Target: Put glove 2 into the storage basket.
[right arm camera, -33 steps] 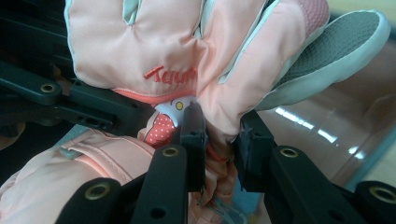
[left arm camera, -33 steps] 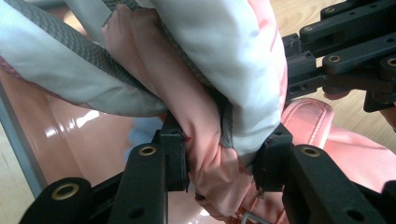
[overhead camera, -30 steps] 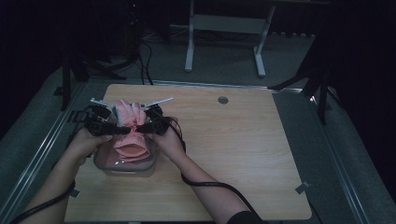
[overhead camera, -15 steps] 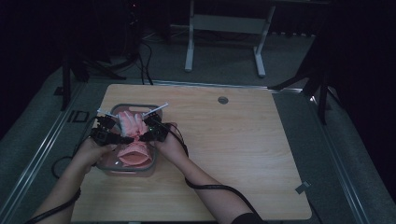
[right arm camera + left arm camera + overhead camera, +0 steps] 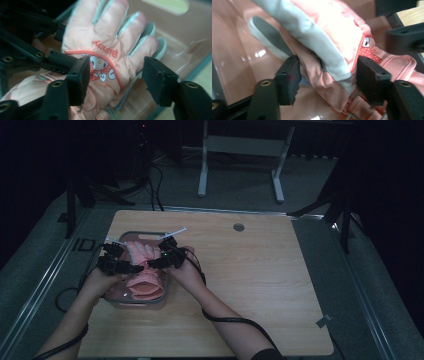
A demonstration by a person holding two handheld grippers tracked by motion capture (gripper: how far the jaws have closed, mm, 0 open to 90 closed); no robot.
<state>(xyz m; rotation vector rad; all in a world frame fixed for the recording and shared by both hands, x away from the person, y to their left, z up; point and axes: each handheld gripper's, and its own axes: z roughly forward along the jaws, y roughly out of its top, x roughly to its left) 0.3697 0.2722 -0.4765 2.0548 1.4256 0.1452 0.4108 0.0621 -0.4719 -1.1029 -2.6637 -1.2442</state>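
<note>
the step in hand is judged to be the setting down of a pink glove (image 5: 143, 270) into a clear container (image 5: 161, 296), seen left of centre in the high view. the glove lies inside the container, fingers toward the top of the frame and cuff toward the bottom.

the left gripper (image 5: 131, 268) is held over the glove's left side and the right gripper (image 5: 152, 264) over its right side, both near the middle of the glove. the jaws of both have just been opening. in the left gripper view the glove (image 5: 329, 42) sits between the spread jaws, folded, and the pads are no longer pressed hard on it, so it is read as released. in the right gripper view the glove (image 5: 110, 47) with its cartoon face and lettering lies between jaws that stand apart from the fabric, likewise let go.

the next move is judged to call for both grippers being lifted straight up out of the container, so that no jaw catches the cuff or the small metal clip (image 5: 113, 113) at the lower edge of the right gripper view.

the wooden table (image 5: 270, 285) fills the centre of the high view, bare to the right save a round grommet (image 5: 239, 227). beyond it, at the top, a white frame stand (image 5: 240, 150) is seen on a dark floor. cables (image 5: 150, 175) trail at upper left.
</note>
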